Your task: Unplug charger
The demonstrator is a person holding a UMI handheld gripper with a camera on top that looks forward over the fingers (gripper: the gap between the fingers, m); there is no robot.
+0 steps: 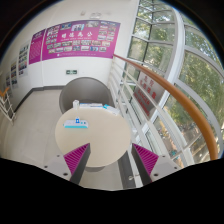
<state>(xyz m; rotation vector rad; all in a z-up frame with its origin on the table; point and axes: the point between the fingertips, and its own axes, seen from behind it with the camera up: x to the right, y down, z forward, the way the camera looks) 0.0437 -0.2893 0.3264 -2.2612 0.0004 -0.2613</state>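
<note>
A small white and blue object [76, 123], possibly the charger, lies on a round pale table [100, 140], on its far left part. Its details are too small to tell, and no cable or socket shows clearly. My gripper [112, 165] hovers over the near edge of the table. Its two fingers are wide apart, with magenta pads at left [78, 160] and right [148, 160]. Nothing is held between them. The object lies well ahead of the left finger.
A curved white counter or second round table [88, 92] stands beyond. A wooden handrail [175, 100] with glass panels runs along the right, with tall windows [195, 60] behind it. Magenta posters [75, 40] hang on the far wall. Grey floor [35, 120] lies to the left.
</note>
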